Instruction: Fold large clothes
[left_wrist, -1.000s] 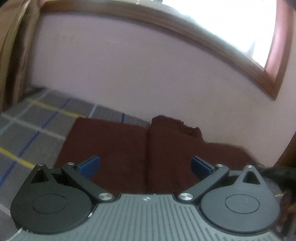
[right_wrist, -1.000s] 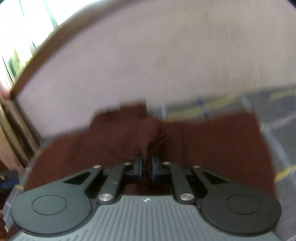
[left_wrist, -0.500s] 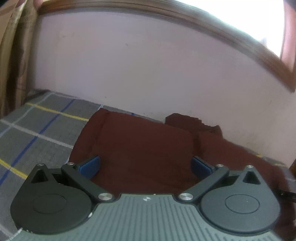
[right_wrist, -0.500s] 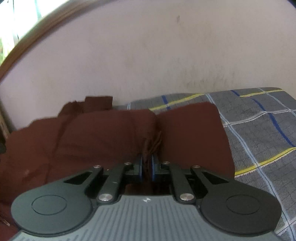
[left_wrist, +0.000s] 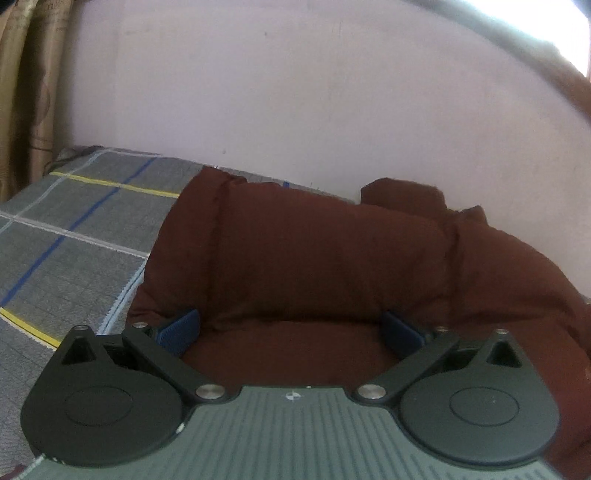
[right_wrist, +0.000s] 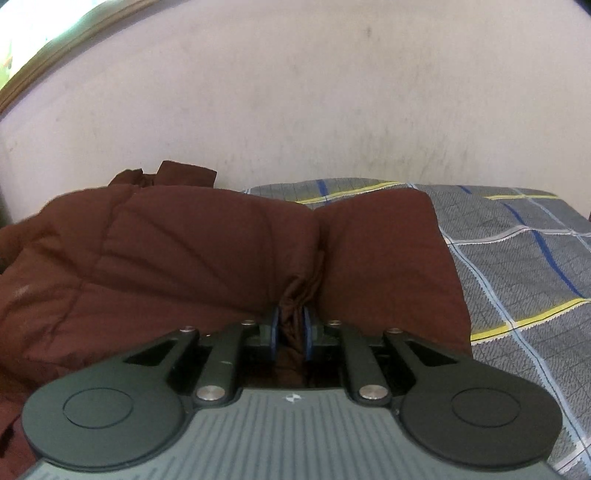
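On the plaid bed (right_wrist: 524, 258), the maroon padded jacket (left_wrist: 314, 258) now fills more of both views than before; right tool (right_wrist: 290, 325) pinches a bunched fold at 6 o'clock, left tool (left_wrist: 290, 328) spread wide, its pads (left_wrist: 177, 330) against the fabric.

wrist views, low, wall-facing, sharing brown garment (left_wrist: 314, 258)

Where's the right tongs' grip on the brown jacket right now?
In the right wrist view, the right tongs pinch a bunched fold at the near edge of the brown jacket, left of the checked bedsheet.
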